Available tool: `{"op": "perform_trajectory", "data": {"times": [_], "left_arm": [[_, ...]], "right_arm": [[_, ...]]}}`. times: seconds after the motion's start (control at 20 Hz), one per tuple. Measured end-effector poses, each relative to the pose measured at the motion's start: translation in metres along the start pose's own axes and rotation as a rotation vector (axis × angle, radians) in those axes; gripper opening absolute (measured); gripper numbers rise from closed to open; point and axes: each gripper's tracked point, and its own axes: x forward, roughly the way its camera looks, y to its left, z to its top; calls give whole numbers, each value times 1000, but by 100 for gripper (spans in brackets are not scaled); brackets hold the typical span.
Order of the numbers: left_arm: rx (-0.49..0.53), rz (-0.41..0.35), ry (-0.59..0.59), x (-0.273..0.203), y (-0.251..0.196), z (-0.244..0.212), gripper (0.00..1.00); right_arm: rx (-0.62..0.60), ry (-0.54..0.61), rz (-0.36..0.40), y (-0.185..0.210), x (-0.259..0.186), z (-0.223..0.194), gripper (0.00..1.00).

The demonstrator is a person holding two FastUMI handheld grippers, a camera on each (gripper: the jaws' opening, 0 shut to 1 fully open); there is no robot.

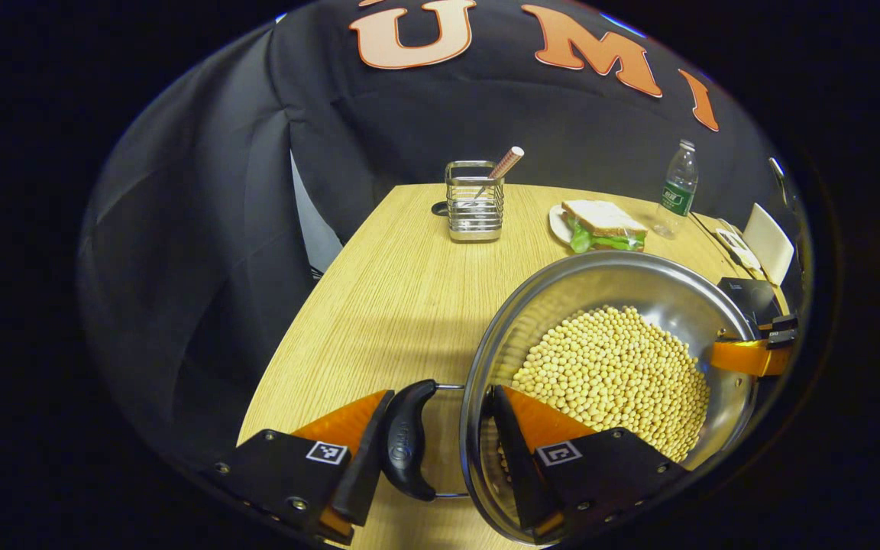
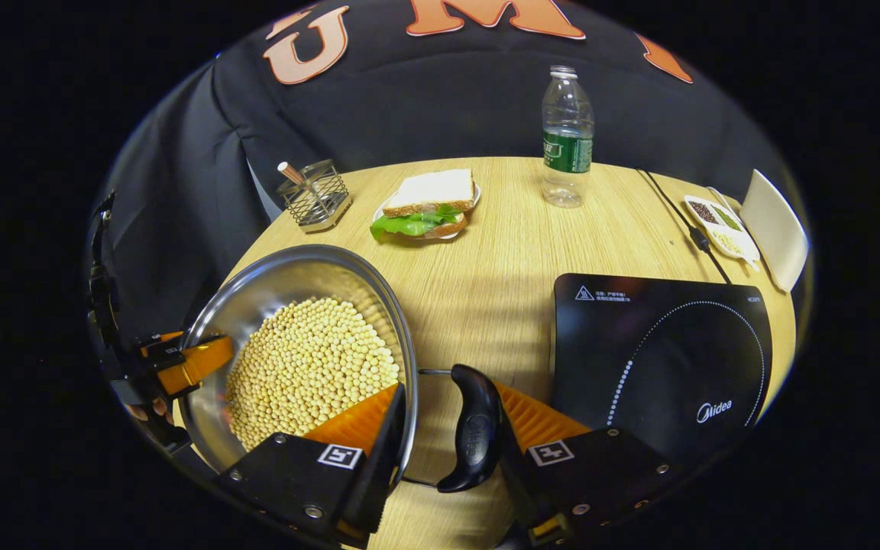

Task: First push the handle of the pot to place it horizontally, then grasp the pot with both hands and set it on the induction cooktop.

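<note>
Left tool (image 1: 435, 439) straddles pot (image 1: 608, 305) rim & its near handle (image 1: 406, 441); can't tell if clamped. Right tool (image 2: 446, 435) same on other handle (image 2: 473, 438), grip unclear. Pot between both tools, over tabletop (image 2: 486, 252). Cooktop (image 2: 661, 351) just right of right tool.

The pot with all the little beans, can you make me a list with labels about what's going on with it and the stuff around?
pot: steel, full of pale beans, not on the cooktop
left gripper: one finger outside the left pot handle, the other inside the rim
right gripper: same, straddling the right pot handle
induction cooktop: to the right of the pot, nothing on it
table: sandwich, water bottle, wire holder
</note>
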Motion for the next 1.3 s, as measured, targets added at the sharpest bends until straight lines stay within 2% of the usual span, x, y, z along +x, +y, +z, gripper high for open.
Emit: {"op": "perform_trajectory", "data": {"times": [0.3, 0.35, 0.4, 0.5, 0.6, 0.65, 0.7, 1.0, 1.05, 1.3], "left_arm": [[19, 59, -57, 1, 4, 4, 69], [24, 74, -65, 1, 7, 4, 69], [26, 82, -71, 1, 7, 5, 69], [17, 93, -76, -2, 7, 6, 69], [4, 98, -86, -1, 6, 7, 67], [3, 99, -91, -2, 5, 7, 67], [8, 103, -100, -3, 5, 10, 67], [72, 115, -198, -21, 10, 26, 64], [74, 114, -199, -24, 11, 25, 67], [123, 94, -250, -23, 9, 31, 66]], "right_arm": [[-24, -21, -9, 0, 0, 4, 59], [-29, -14, -12, -1, -1, 3, 54], [-34, -8, -10, -2, 0, 1, 58], [-44, -17, -4, -4, 0, 0, 58], [-40, -29, -2, -7, -4, 2, 57], [-43, -32, 1, -7, -5, 3, 53], [-47, -37, 0, -10, -11, 4, 55], [-30, -110, 8, -32, -51, 21, 55], [-29, -119, 11, -38, -58, 22, 55], [1, -164, -2, -73, -97, 30, 55]]}}
